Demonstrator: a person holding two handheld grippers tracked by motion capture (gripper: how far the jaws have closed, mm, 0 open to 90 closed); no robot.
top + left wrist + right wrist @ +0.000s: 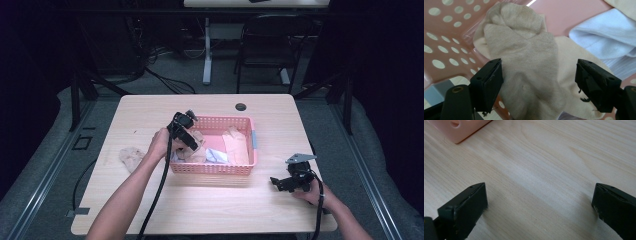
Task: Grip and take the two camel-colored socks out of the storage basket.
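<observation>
Beige knit fabric of a sock [529,75] is seen draped against the inner left wall of the pink basket [215,167], lying between the wide-spread jaws of the left gripper [539,85], which grip nothing. A white sock [606,35] lies just beside it in the basket. Another beige sock [131,156] is left on the wooden table [210,200], left of the basket. The right gripper [539,210] is held low over bare table near the basket's front right corner, jaws wide apart and empty.

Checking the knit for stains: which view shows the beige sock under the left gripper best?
The left gripper view: the beige sock lies close between open jaws. The high view shows it small in the pink basket. The right gripper view faces table.
</observation>
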